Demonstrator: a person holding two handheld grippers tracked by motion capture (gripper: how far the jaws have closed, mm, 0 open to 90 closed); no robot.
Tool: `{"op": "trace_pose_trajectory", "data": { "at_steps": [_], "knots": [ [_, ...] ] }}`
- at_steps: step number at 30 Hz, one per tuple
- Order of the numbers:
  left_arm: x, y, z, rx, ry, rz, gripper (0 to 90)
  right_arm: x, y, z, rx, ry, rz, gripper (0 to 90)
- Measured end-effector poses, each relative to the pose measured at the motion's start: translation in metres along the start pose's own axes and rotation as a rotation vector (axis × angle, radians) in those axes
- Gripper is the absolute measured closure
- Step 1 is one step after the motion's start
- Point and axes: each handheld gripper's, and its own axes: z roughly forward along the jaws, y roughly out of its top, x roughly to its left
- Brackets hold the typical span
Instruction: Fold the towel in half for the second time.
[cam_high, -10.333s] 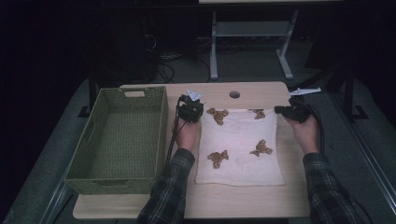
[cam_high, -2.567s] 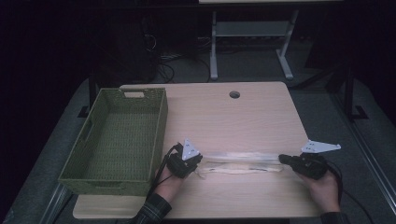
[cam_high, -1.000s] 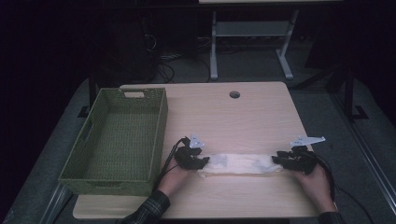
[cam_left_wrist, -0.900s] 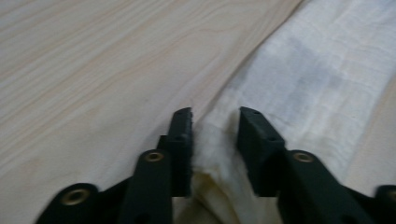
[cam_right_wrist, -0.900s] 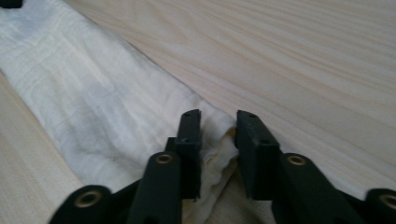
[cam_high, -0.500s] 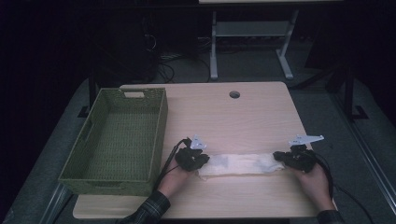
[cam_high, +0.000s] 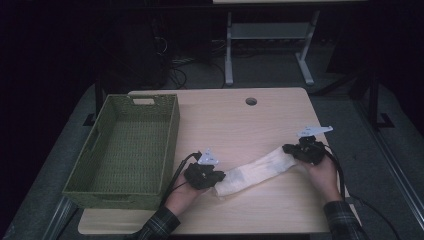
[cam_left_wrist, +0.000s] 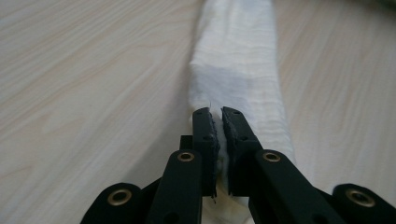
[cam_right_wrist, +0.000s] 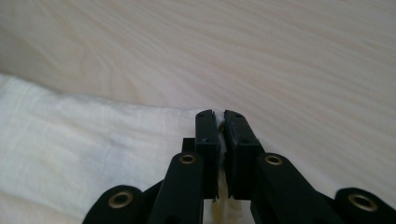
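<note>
A white cloth (cam_high: 255, 170), folded into a long narrow strip, stretches slantwise across the near part of the table (cam_high: 235, 125). My left gripper (cam_high: 218, 179) is shut on its near left end, where its jaws have just closed. In the left gripper view the jaws (cam_left_wrist: 217, 112) pinch the cloth (cam_left_wrist: 236, 60), which runs away from them. My right gripper (cam_high: 289, 149) is shut on the far right end. In the right gripper view a thin fold sits between the jaws (cam_right_wrist: 217, 113) and the rest of the cloth (cam_right_wrist: 84, 140) spreads to the left.
A green woven basket (cam_high: 172, 145), with nothing in it, stands on the left side of the table, close to my left hand. A round cable hole (cam_high: 251, 101) lies near the far edge. Bare wood lies between the cloth and the far edge.
Both grippers have taken hold of the strip's ends. The right gripper has moved toward the far side with its end, so the strip now slants instead of lying straight across.
</note>
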Motion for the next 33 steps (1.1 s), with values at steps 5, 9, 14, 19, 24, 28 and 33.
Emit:
{"op": "trace_pose_trajectory", "data": {
  "at_steps": [5,9,14,19,24,28,33],
  "knots": [
    [-0.01,0.002,0.002,-0.013,-0.065,0.028,84.5,-0.004,0.023,0.018,-0.008,0.014,0.01,84.7],
    [-0.017,0.003,0.006,-0.025,-0.116,0.034,84.5,-0.002,0.042,0.031,-0.003,0.026,-0.021,84.6],
    [-0.022,0.004,0.009,-0.023,-0.15,0.042,84.5,0.008,0.064,0.048,0.02,0.047,-0.069,84.6],
    [-0.028,0.003,0.012,-0.025,-0.177,0.044,84.5,0.019,0.085,0.069,0.024,0.069,-0.107,84.6],
    [-0.028,0.001,0.013,-0.016,-0.184,0.061,84.4,0.034,0.099,0.092,0.02,0.107,-0.13,84.6],
    [-0.026,-0.001,0.012,-0.016,-0.174,0.074,82.4,0.042,0.102,0.108,0.043,0.134,-0.128,84.3],
    [-0.022,0.003,0.003,-0.059,-0.122,0.099,67.7,0.047,0.103,0.112,0.02,0.142,-0.129,71.9]
  ]
}}
